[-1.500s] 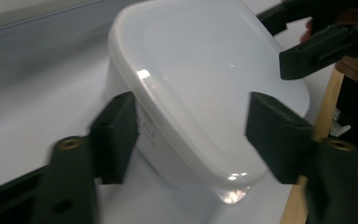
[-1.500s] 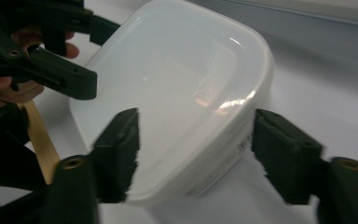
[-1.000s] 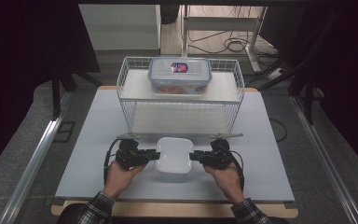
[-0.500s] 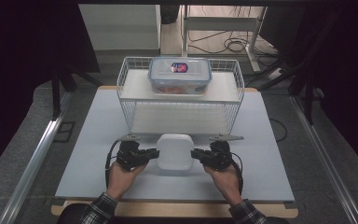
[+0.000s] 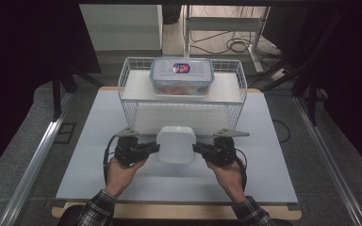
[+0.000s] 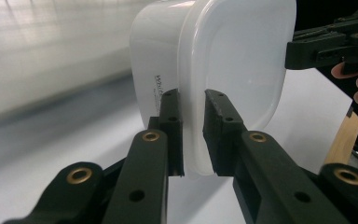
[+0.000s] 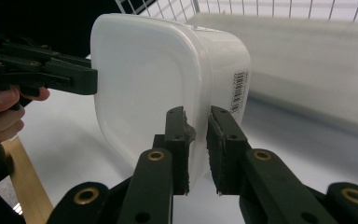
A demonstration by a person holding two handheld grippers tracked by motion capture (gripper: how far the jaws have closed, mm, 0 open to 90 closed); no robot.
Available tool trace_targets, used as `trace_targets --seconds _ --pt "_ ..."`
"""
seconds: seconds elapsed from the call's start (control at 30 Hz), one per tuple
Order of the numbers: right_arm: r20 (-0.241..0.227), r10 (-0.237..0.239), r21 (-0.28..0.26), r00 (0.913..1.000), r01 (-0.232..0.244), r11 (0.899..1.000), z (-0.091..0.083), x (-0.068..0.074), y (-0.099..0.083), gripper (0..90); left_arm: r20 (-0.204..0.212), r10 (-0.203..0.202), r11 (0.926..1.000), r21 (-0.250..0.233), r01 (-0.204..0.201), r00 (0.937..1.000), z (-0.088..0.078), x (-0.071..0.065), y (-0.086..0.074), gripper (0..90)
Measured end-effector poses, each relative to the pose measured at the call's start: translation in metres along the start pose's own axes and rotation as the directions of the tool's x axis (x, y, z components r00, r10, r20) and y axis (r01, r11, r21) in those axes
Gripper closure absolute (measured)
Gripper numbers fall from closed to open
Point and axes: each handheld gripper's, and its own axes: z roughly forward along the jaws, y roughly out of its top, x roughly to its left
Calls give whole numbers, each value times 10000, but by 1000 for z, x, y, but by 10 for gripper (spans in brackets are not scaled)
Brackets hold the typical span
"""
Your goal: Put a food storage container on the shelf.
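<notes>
Near the desk's front edge, the left tongs (image 5: pixel 152 148) and right tongs (image 5: pixel 199 149) each clamp an opposite rim of the white tub (image 5: pixel 176 144), sharing its width, short of the wire basket (image 5: pixel 133 109) holding a lidded box (image 5: pixel 182 75).

Smooth, glossy white plastic tub (image 6: pixel 223 60); matt black plastic claws; white wire basket (image 5: pixel 129 101); matt pale surface (image 5: pixel 89 141), wooden edge.

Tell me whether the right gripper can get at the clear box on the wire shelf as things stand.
Probably not yet: the right gripper is shut on the white tub's rim, which the left gripper also holds. The clear box sits in the open on the wire shelf, unblocked from above.
</notes>
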Motion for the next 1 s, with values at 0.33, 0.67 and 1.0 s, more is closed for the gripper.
trace_targets --seconds 0.33,0.67,1.0 --pt "68 -423 -638 9991 427 9971 -17 7 36 782 -194 561 9969 -537 -570 9982 -18 -10 37 786" --pt "105 -585 -1119 9982 593 9919 -33 10 66 782 -206 841 9924 -883 -856 9962 -29 -18 71 785" --pt "8 -722 -1474 9974 715 9865 -44 11 99 782 -312 1090 9869 -1162 -1119 9936 -44 -22 103 785"
